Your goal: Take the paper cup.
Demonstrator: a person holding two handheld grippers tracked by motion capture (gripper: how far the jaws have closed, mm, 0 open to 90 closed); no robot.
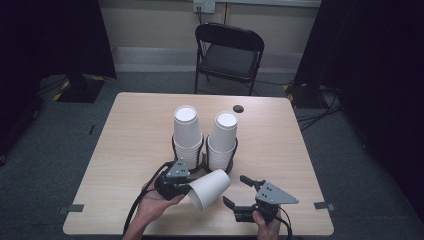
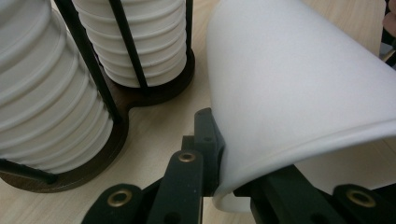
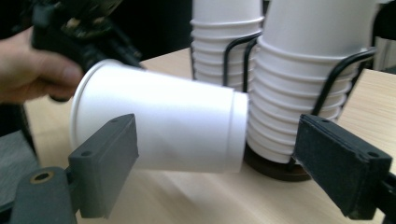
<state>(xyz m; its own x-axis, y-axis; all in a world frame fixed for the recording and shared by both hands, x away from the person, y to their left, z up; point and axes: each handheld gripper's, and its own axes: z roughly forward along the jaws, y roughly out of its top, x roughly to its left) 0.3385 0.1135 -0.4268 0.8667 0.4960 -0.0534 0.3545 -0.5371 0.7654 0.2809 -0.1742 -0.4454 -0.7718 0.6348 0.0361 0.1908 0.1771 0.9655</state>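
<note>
Left gripper (image 1: pixel 184 188) fingers clamp rim of paper cup (image 1: pixel 210 188), long axis ~level over desk (image 1: pixel 135 140), base toward cup stacks; right gripper (image 1: pixel 238 192) open, just beside.

High view overhead facing forward, both tool views close, sharing cup (image 2: pixel 299 79)

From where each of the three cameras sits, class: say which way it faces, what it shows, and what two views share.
High view: above the table's near edge, facing forward and down; both forearms enter below.
Left gripper view: on the left gripper, shut on the tilted cup's rim.
Right gripper view: on the open right gripper, facing that cup.
Shared: the cup stacks in the holder.
</note>
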